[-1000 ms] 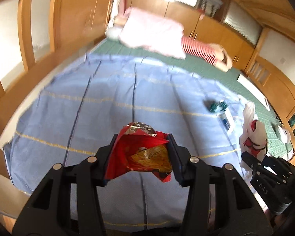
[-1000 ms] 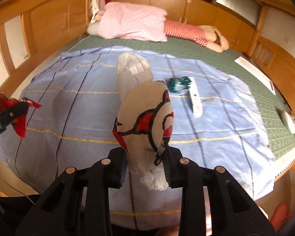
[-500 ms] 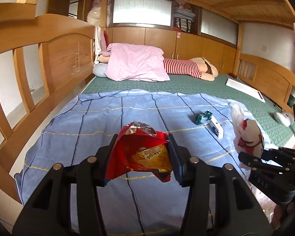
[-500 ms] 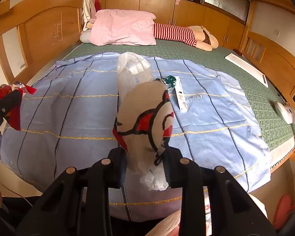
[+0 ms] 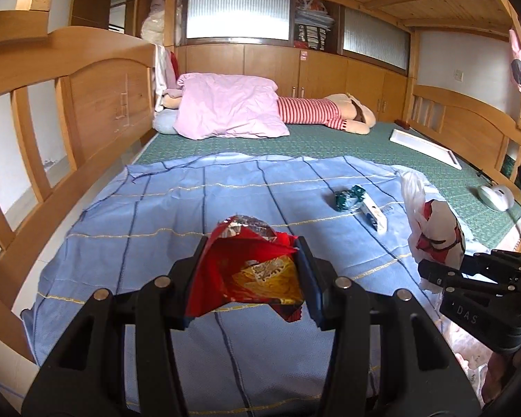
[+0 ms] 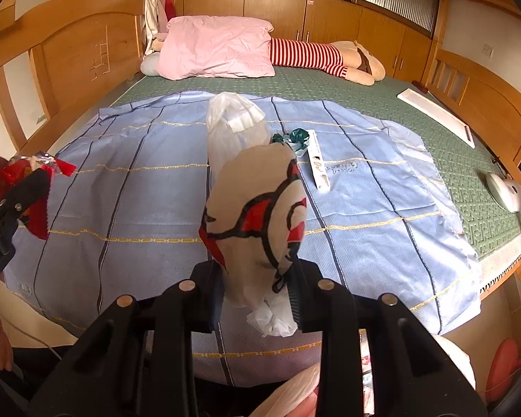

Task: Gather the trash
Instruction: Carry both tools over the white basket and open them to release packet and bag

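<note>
My left gripper (image 5: 251, 274) is shut on a crumpled red and yellow snack wrapper (image 5: 257, 271), held above the near part of a blue sheet (image 5: 177, 208). My right gripper (image 6: 257, 295) is shut on a white plastic bag with red and black print (image 6: 257, 215), which stands up between the pads. On the sheet farther off lie a crumpled dark green wrapper (image 6: 291, 138) and a long white box (image 6: 319, 163). The left gripper with the red wrapper (image 6: 17, 187) shows at the left edge of the right wrist view. The right gripper with the bag (image 5: 434, 229) shows at the right of the left wrist view.
The sheet covers a green mattress (image 5: 330, 142) inside a wooden bed frame (image 5: 87, 104). A pink pillow (image 5: 225, 107) and a striped plush toy (image 5: 316, 113) lie at the head. A white flat box (image 5: 423, 146) and a white round object (image 5: 496, 196) rest at the right.
The left wrist view has rolled level and drawn back a little from the sheet. Both grippers keep their hold; the right one has barely shifted.
</note>
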Demonstrator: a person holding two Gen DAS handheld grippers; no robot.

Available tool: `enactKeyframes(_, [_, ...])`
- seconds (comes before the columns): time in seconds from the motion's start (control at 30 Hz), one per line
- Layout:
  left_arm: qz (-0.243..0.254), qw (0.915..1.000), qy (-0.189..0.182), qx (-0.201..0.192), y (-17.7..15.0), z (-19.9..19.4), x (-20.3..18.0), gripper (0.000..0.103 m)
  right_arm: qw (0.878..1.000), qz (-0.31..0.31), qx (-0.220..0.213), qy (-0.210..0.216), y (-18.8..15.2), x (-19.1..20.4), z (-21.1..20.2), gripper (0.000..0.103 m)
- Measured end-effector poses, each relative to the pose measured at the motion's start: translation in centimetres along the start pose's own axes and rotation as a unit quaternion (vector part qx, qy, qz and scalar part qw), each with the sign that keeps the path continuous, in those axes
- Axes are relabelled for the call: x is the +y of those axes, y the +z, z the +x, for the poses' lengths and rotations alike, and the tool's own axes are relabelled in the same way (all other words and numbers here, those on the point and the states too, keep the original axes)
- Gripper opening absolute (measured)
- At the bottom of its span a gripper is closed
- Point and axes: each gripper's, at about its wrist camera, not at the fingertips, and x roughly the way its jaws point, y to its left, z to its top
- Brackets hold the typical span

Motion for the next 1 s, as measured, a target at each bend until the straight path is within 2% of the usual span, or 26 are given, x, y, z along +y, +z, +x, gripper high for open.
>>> enactKeyframes(0.13, [-0.009, 0.9968, -0.078, 0.015, 0.3, 0.0, -0.7, 0.049, 1.0, -0.008, -0.008, -0.006, -0.9, -3.4, -3.4, 0.031])
enactKeyframes(0.2, [-0.014, 0.9907, -0.132, 0.03, 0.2, 0.2, -1.4, 0.049, 1.0, -0.012, 0.005, -0.011, -2.1, -5.7, -5.1, 0.032])
enactKeyframes(0.23, [-0.018, 0.9848, -0.168, 0.04, 0.1, 0.3, -2.0, 0.049, 1.0, -0.011, 0.017, -0.01, -2.9, -7.1, -6.0, 0.031])
enactKeyframes(0.33, [-0.016, 0.9695, -0.235, 0.066, -0.5, 0.7, -3.6, 0.049, 0.998, -0.007, 0.063, 0.005, -5.7, -10.3, -7.8, 0.032])
enactKeyframes(0.4, [-0.006, 0.9564, -0.28, 0.081, -1.1, 0.7, -5.1, 0.049, 0.994, -0.015, 0.106, 0.013, -8.3, -11.6, -8.5, 0.032])
enactKeyframes(0.43, [0.0, 0.9473, -0.307, 0.09, -1.5, 0.7, -6.0, 0.049, 0.989, -0.026, 0.14, 0.025, -9.8, -11.9, -8.3, 0.036])
enactKeyframes(0.5, [0.008, 0.9276, -0.357, 0.11, -2.3, 0.6, -7.8, 0.049, 0.979, -0.044, 0.193, 0.04, -12.2, -12.2, -7.8, 0.05])
enactKeyframes(0.53, [0.013, 0.9143, -0.385, 0.124, -2.8, 0.5, -8.9, 0.05, 0.978, -0.044, 0.201, 0.037, -13.1, -12.6, -7.9, 0.062])
enactKeyframes(0.57, [0.021, 0.9013, -0.41, 0.14, -3.4, 0.4, -10.0, 0.05, 0.979, -0.036, 0.198, 0.032, -13.4, -13.2, -8.1, 0.072])
enactKeyframes(0.6, [0.036, 0.8876, -0.432, 0.155, -4.1, 0.2, -11.3, 0.055, 0.982, -0.01, 0.188, 0.031, -13.5, -14.5, -8.6, 0.075])
enactKeyframes(0.63, [0.049, 0.8803, -0.443, 0.163, -4.7, 0.0, -12.2, 0.061, 0.983, 0.027, 0.176, 0.035, -13.2, -16.0, -9.1, 0.078])
enactKeyframes(0.7, [0.094, 0.8617, -0.468, 0.173, -6.0, -1.0, -14.2, 0.088, 0.982, 0.103, 0.154, 0.046, -12.4, -19.0, -9.6, 0.082])
enactKeyframes(0.77, [0.123, 0.8491, -0.485, 0.169, -6.8, -2.0, -15.0, 0.092, 0.976, 0.168, 0.135, 0.039, -11.8, -21.6, -9.8, 0.083])
enactKeyframes(0.8, [0.134, 0.8501, -0.483, 0.162, -7.0, -2.3, -15.2, 0.093, 0.974, 0.184, 0.129, 0.033, -11.4, -22.2, -9.8, 0.083])
enactKeyframes(0.83, [0.133, 0.8556, -0.475, 0.157, -7.0, -2.3, -15.2, 0.093, 0.972, 0.197, 0.121, 0.026, -11.0, -22.8, -9.6, 0.083])
enactKeyframes(0.93, [0.085, 0.8715, -0.46, 0.148, -6.0, -1.3, -13.2, 0.093, 0.974, 0.2, 0.106, 0.018, -8.7, -22.7, -8.4, 0.084])
enactKeyframes(1.0, [0.024, 0.896, -0.423, 0.134, -4.3, 0.2, -10.3, 0.093, 0.98, 0.175, 0.098, 0.021, -6.2, -21.3, -6.8, 0.084])
